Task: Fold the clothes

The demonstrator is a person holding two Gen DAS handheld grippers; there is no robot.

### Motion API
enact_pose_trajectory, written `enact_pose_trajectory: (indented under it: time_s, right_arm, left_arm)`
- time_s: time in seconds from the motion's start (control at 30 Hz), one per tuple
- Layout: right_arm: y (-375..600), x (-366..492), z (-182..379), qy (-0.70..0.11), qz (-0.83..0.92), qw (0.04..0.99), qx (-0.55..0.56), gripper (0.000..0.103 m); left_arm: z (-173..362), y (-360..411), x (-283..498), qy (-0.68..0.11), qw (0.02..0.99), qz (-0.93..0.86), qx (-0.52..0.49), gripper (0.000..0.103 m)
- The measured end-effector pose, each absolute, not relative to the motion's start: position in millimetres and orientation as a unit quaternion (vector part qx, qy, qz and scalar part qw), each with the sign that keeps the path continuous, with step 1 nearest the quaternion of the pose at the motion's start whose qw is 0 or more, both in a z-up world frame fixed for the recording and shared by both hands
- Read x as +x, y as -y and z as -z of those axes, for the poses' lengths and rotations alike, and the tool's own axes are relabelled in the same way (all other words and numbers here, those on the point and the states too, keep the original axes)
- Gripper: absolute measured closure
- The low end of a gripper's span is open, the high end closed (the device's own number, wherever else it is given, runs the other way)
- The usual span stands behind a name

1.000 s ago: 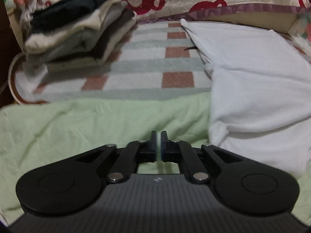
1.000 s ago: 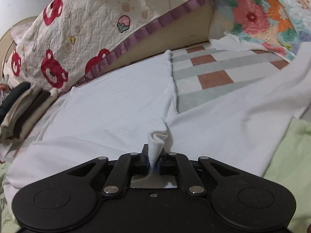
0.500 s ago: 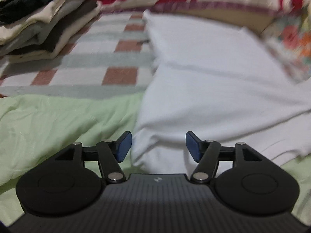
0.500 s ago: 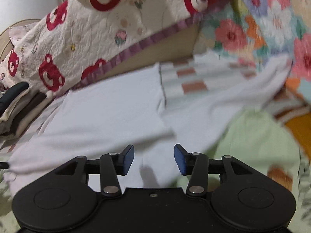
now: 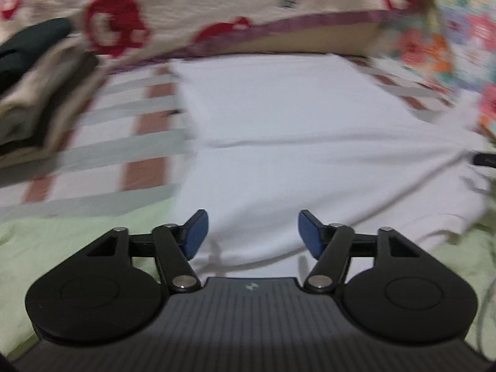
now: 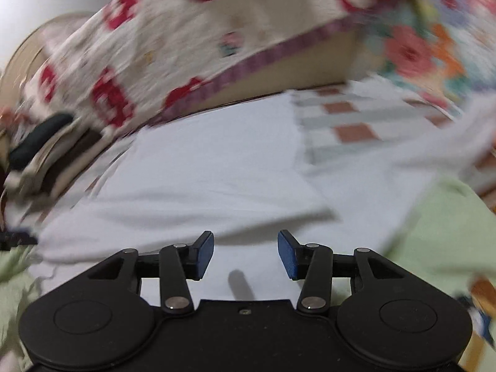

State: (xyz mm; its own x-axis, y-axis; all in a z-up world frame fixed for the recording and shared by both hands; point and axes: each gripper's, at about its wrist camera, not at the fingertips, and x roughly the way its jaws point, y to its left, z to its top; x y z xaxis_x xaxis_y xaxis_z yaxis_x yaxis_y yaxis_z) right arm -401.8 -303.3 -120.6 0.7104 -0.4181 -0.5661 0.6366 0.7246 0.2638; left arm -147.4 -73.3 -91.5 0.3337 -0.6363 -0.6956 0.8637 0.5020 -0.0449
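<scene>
Left wrist and right wrist views: both grippers' jaws spread, empty, above the white garment (image 5: pixel 310 142).

L tongs (image 5: pixel 252 234) & R tongs (image 6: pixel 245 254) spread.

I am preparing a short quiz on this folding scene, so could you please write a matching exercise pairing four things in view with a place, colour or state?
Things:
1. left gripper
2. white garment
3. stack of folded clothes
4. bear-print quilt

Descriptions:
A. propped up behind the bed surface, cream with red figures
B. open, holding nothing
C. piled at the left side of the checked blanket
D. spread flat with one part folded over on top

Pairs: 1-B, 2-D, 3-C, 4-A

The right gripper is open too.
</scene>
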Motion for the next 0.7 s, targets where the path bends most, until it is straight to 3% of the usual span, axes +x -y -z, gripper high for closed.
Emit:
enact_pose_trajectory:
  time_s: [0.07, 0.27, 0.4, 0.47, 0.5, 0.53, 0.6, 0.7]
  right_arm:
    - [296, -378, 118, -0.261, 0.26, 0.911, 0.183, 0.049]
    - [273, -338, 134, -0.371, 0.197, 0.906, -0.044, 0.048]
    - [266, -325, 145, -0.409, 0.172, 0.885, -0.142, 0.052]
    - [272, -331, 145, -0.393, 0.183, 0.893, -0.123, 0.06]
    - [274, -334, 145, -0.384, 0.194, 0.896, -0.113, 0.063]
    - [277, -336, 144, -0.374, 0.206, 0.898, -0.103, 0.069]
    - [284, -339, 143, -0.35, 0.238, 0.901, -0.092, 0.073]
    - [295, -345, 145, -0.328, 0.27, 0.902, -0.076, 0.072]
  left_arm:
    - [94, 89, -150, -0.332, 0.775, 0.506, 0.184, 0.033]
    - [118, 105, -183, -0.206, 0.693, 0.526, 0.448, 0.031]
    - [114, 98, -173, -0.209, 0.729, 0.496, 0.424, 0.03]
    - [112, 94, -168, -0.21, 0.745, 0.481, 0.411, 0.038]
    - [111, 92, -165, -0.211, 0.753, 0.473, 0.405, 0.052]
    - [110, 90, -162, -0.211, 0.762, 0.465, 0.398, 0.074]
    - [107, 87, -157, -0.212, 0.777, 0.45, 0.385, 0.092]
    - [104, 81, -149, -0.214, 0.8, 0.425, 0.365, 0.097]
